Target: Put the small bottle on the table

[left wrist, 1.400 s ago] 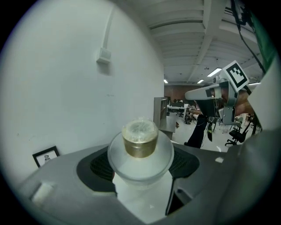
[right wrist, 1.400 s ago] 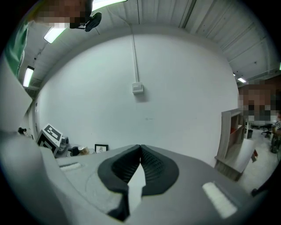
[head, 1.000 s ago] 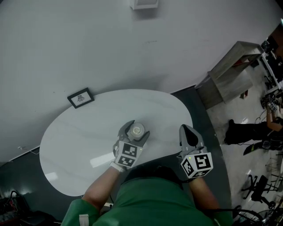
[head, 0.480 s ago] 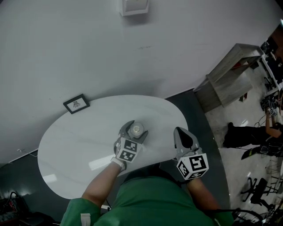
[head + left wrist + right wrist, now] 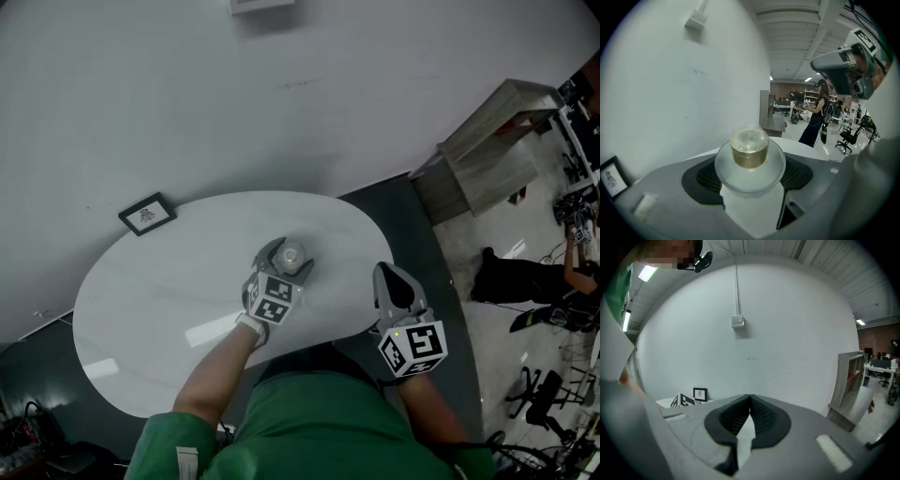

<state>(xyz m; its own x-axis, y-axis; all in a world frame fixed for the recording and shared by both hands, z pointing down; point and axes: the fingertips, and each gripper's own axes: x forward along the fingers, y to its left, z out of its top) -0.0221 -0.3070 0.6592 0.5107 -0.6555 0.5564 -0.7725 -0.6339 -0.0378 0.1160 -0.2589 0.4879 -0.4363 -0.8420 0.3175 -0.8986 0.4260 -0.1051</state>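
Note:
The small bottle (image 5: 292, 254), clear with a pale round cap, is upright over the middle of the white oval table (image 5: 159, 291). My left gripper (image 5: 284, 251) is shut on it, one jaw on each side. In the left gripper view the bottle (image 5: 750, 151) fills the gap between the dark pads. Whether its base touches the tabletop cannot be told. My right gripper (image 5: 387, 274) hangs at the table's right edge, shut with nothing in it; its pads (image 5: 759, 416) meet in the right gripper view.
A small framed picture (image 5: 146, 215) stands at the table's far left edge by the white wall. A wooden shelf unit (image 5: 492, 150) stands to the right. Beyond it are a person (image 5: 511, 277) and an office chair (image 5: 534, 398).
My left gripper has carried the bottle a little farther in over the table. The right gripper has stayed at the table's right edge, still shut.

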